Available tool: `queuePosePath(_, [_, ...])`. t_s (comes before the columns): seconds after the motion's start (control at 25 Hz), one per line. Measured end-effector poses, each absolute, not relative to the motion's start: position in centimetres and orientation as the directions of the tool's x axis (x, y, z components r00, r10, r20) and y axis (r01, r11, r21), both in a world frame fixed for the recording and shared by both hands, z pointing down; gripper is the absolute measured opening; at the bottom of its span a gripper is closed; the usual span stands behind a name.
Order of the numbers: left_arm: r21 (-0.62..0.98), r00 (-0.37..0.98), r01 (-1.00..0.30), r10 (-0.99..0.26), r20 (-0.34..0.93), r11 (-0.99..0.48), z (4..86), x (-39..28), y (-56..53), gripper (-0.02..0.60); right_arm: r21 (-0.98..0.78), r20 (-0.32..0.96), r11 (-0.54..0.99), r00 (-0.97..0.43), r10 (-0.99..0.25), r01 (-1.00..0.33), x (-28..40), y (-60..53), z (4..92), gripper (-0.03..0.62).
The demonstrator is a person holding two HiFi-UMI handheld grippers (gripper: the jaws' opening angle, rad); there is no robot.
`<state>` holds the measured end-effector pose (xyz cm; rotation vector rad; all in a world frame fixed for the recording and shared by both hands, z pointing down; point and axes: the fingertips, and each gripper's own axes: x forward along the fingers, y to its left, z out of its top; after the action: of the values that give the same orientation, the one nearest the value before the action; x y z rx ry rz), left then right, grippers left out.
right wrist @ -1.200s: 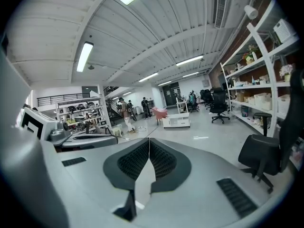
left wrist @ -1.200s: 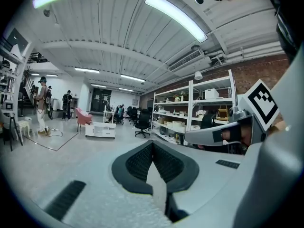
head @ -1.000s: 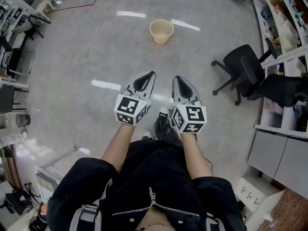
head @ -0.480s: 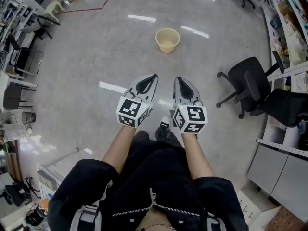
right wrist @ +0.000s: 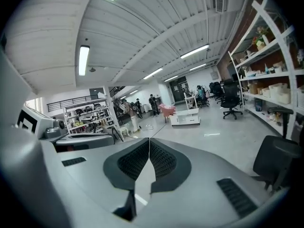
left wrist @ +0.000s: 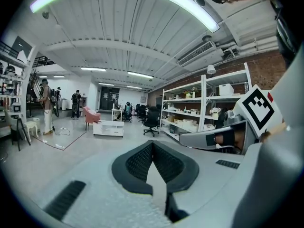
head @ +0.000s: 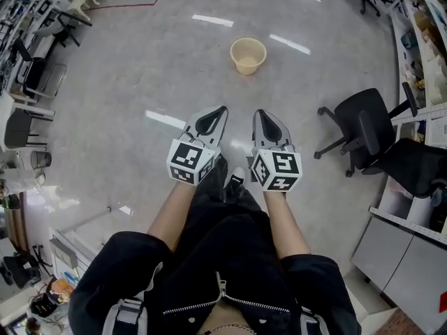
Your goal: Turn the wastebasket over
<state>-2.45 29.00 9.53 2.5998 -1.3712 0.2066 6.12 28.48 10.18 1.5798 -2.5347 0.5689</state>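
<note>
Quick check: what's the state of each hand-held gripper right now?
Left hand-held gripper: closed, holding nothing.
Right hand-held gripper: closed, holding nothing.

Bare floor (head: 140, 68) ahead; office chair (head: 363, 128) at right.

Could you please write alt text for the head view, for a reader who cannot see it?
A cream wastebasket stands upright, mouth up, on a glossy grey floor, well ahead of a person. The person holds the left tongs and right tongs side by side, both shut and empty, pointing towards it. A black office chair stands at the right.
</note>
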Motion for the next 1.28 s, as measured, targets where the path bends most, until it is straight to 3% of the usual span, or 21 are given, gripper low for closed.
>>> queuePosePath(1.28, [0.183, 0.629, -0.777, -0.747, 0.215, -0.602, 11.6, -1.6, 9.7, 0.005, -0.230, 0.337, 0.324, -0.388, -0.858, -0.918, 5.8, 10.6, 12.2, 0.011])
